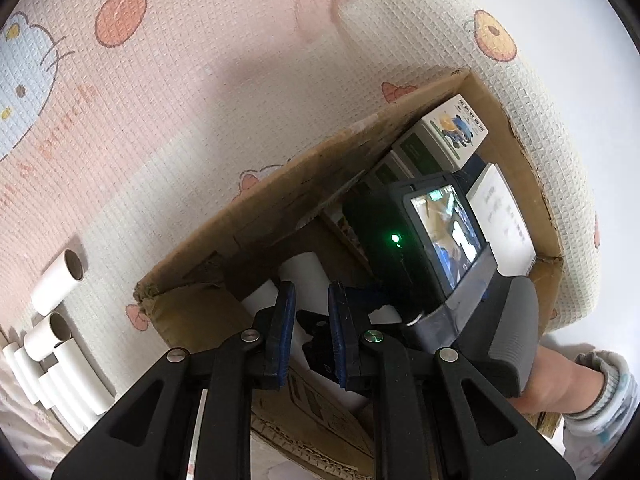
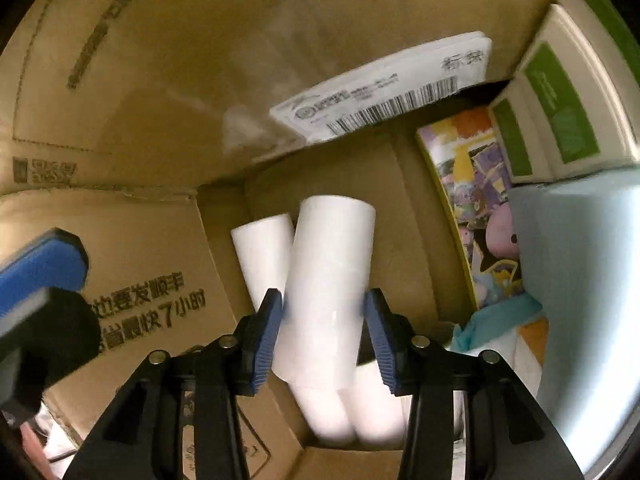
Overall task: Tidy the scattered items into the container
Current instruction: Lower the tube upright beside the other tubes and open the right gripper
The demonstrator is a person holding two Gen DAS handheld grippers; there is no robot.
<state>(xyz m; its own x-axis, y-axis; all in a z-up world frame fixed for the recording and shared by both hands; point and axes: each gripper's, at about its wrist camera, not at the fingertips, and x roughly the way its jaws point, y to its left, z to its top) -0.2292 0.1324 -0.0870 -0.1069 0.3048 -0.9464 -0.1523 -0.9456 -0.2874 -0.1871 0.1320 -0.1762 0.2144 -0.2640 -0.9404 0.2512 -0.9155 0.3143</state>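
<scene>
A brown cardboard box [image 1: 280, 192] lies on a pink patterned mat. My right gripper [image 2: 324, 332] is inside the box [image 2: 140, 80], its blue pads touching both sides of a white paper roll [image 2: 328, 272]. More white rolls [image 2: 264, 248] lie on the box floor beside and under it. My left gripper [image 1: 312, 336] hovers over the box's near edge, jaws slightly apart and empty. Several white rolls [image 1: 60, 280] lie on the mat at the lower left. The right gripper's body [image 1: 440, 240] fills the box opening in the left wrist view.
Inside the box are green-and-white cartons [image 2: 560, 120], a colourful picture book [image 2: 472, 200], a pale blue item [image 2: 580, 280] and a white labelled packet [image 2: 392, 92]. The mat's rolled-up edge [image 1: 540, 140] curls around the box's far side.
</scene>
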